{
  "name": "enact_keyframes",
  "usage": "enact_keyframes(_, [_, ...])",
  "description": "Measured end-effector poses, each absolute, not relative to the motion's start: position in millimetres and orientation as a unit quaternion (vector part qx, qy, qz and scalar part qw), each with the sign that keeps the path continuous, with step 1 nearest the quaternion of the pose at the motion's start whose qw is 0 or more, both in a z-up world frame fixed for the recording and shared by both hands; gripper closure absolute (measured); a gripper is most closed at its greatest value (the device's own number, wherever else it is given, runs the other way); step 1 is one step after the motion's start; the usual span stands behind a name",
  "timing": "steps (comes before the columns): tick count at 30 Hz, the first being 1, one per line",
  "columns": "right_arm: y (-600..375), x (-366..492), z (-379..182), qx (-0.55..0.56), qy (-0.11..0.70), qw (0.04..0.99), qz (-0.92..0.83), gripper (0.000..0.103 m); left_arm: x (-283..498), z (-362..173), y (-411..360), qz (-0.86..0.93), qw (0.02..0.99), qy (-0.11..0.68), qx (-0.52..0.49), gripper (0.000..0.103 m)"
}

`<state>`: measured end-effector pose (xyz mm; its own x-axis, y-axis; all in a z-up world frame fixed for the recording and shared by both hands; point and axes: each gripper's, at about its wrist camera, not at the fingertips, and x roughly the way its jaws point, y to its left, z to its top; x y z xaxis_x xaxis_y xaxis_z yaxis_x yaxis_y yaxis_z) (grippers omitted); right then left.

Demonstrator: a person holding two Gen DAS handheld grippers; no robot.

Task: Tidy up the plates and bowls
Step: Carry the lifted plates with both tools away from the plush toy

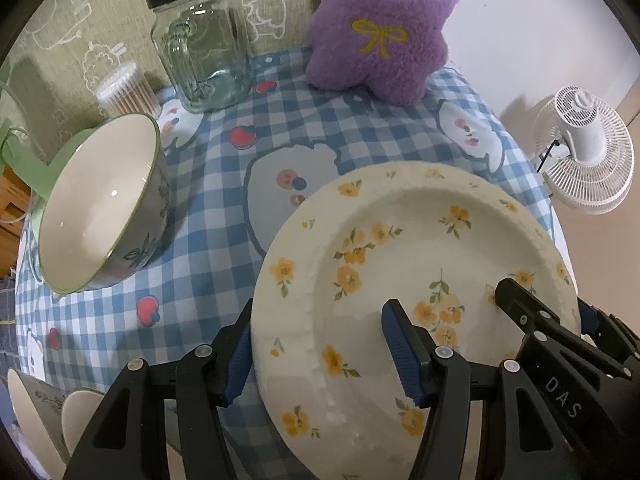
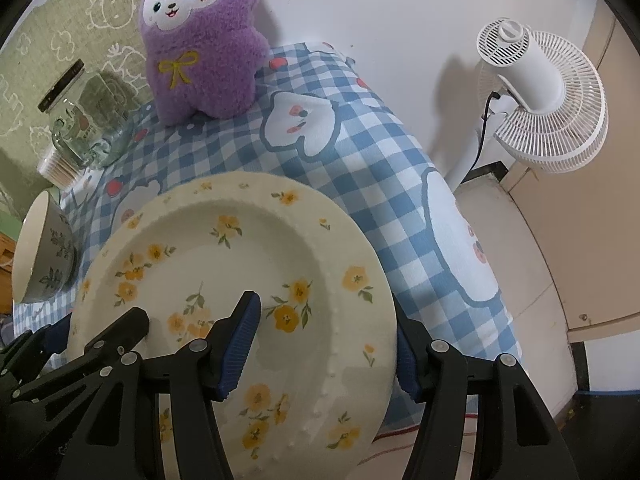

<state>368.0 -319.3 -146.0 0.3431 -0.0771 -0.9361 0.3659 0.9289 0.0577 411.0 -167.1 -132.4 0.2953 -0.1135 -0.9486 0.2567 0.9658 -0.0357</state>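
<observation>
A cream plate (image 1: 380, 240) with yellow flowers lies at the near right of the checked table (image 1: 216, 216). My left gripper (image 1: 320, 312) straddles its left rim. The outer pad meets the edge and the inner fingertip sits down in the well, so the jaws hold the rim between them. My right gripper (image 2: 326, 312) grips the opposite rim (image 2: 360, 280) the same way, its outer finger partly hidden behind the edge. Each gripper shows in the other's view: right gripper (image 1: 544, 300), left gripper (image 2: 96, 324). A leaf-patterned bowl (image 1: 92, 208) stands to the left.
At the back stand a glass jar (image 1: 200, 48), a tub of cotton swabs (image 1: 124, 92) and a purple plush toy (image 1: 380, 28). A white fan (image 2: 540, 100) stands off the table's right edge. More crockery (image 1: 28, 420) shows at the lower left.
</observation>
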Motion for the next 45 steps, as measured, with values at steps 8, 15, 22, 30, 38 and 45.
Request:
enact_keyframes(8, [-326, 379, -158, 0.145, 0.572, 0.798, -0.122, 0.039, 420, -145, -162, -0.114, 0.786, 0.607, 0.040, 0.042])
enact_keyframes(15, [-322, 391, -159, 0.118, 0.573, 0.803, -0.117, 0.032, 415, -147, -163, -0.117, 0.787, 0.604, 0.046, 0.042])
enact_keyframes(22, [-322, 387, -157, 0.120, 0.586, 0.792, -0.118, 0.030, 426, -147, -164, -0.118, 0.787, 0.604, 0.043, 0.041])
enact_keyframes(30, [-327, 372, -158, 0.152, 0.596, 0.777, -0.137, 0.030, 439, -145, -168, -0.119, 0.785, 0.606, 0.047, 0.042])
enact_keyframes(38, [-321, 367, -161, 0.160, 0.580, 0.787, -0.138, 0.037, 438, -144, -174, -0.121, 0.787, 0.602, 0.062, 0.044])
enact_keyframes(45, [-323, 365, -148, 0.140, 0.561, 0.803, -0.146, 0.044, 422, -134, -175, -0.130, 0.798, 0.583, 0.075, 0.045])
